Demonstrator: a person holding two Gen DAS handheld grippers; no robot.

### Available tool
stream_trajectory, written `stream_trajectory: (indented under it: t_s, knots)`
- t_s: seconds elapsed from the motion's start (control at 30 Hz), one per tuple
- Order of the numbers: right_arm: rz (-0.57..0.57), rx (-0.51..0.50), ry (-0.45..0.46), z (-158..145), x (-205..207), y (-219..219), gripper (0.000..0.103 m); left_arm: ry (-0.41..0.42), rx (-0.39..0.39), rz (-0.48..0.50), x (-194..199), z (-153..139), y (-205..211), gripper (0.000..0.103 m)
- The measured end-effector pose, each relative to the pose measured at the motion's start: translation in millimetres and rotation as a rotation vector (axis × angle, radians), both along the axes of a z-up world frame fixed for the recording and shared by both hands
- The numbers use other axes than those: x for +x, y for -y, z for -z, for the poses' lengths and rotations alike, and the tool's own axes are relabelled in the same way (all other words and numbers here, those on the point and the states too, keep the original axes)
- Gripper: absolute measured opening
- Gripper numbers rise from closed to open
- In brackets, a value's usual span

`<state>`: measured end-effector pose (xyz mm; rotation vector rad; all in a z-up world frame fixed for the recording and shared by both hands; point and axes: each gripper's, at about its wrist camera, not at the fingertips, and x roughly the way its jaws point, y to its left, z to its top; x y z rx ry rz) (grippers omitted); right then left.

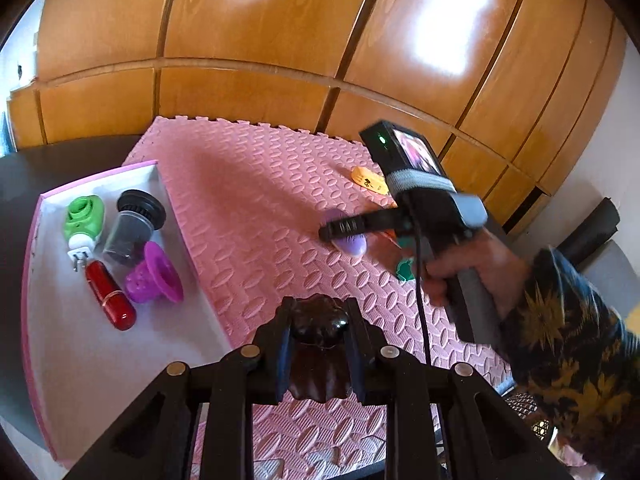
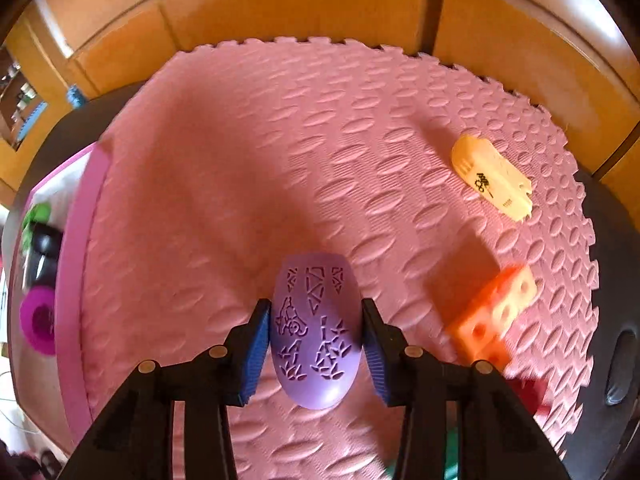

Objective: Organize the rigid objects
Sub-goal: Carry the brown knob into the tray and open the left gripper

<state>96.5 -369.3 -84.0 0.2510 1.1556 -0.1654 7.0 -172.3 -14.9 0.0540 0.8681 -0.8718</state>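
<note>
My left gripper (image 1: pixel 318 326) is shut on a dark brown glossy carved piece (image 1: pixel 318 344), held above the pink foam mat (image 1: pixel 248 208) beside the tray. My right gripper (image 2: pixel 316 320) is shut on a purple egg-shaped shell with cut-out patterns (image 2: pixel 316 332); in the left wrist view it (image 1: pixel 348 236) shows over the mat's middle. A pink-rimmed white tray (image 1: pixel 100 344) on the left holds a green plug-in device (image 1: pixel 84 220), a dark jar (image 1: pixel 134 226), a purple funnel-shaped piece (image 1: pixel 154 274) and a red capsule (image 1: pixel 110 294).
A yellow-orange clip (image 2: pixel 492 176) lies far right on the mat, an orange block with holes (image 2: pixel 492 316) nearer right, a green piece (image 1: pixel 406 268) and something red (image 2: pixel 528 392) by it. Wooden cabinets (image 1: pixel 280 40) stand behind. The mat lies on a dark table (image 1: pixel 60 164).
</note>
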Motion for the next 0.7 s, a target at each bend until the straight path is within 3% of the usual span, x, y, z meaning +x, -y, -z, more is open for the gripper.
stream_trajectory:
  t_s: [0.13, 0.23, 0.43, 0.7]
  knots:
    - [-0.017, -0.006, 0.023, 1.0, -22.2, -15.2, 0.043, 0.008, -0.004, -0.012, -5.4, -3.5, -8.1, 0.023]
    - [-0.054, -0.095, 0.059, 4.5, -34.4, -31.2, 0.043, 0.013, -0.009, -0.022, -8.5, -6.1, -14.4, 0.023]
    - [-0.069, -0.105, 0.13, 6.7, -51.4, -29.1, 0.043, 0.009, -0.014, -0.059, -9.0, -6.6, -29.2, 0.023]
    - [-0.066, -0.125, 0.178, 5.1, -63.9, -34.8, 0.043, 0.054, -0.048, -0.19, 11.8, -25.4, -75.2, 0.023]
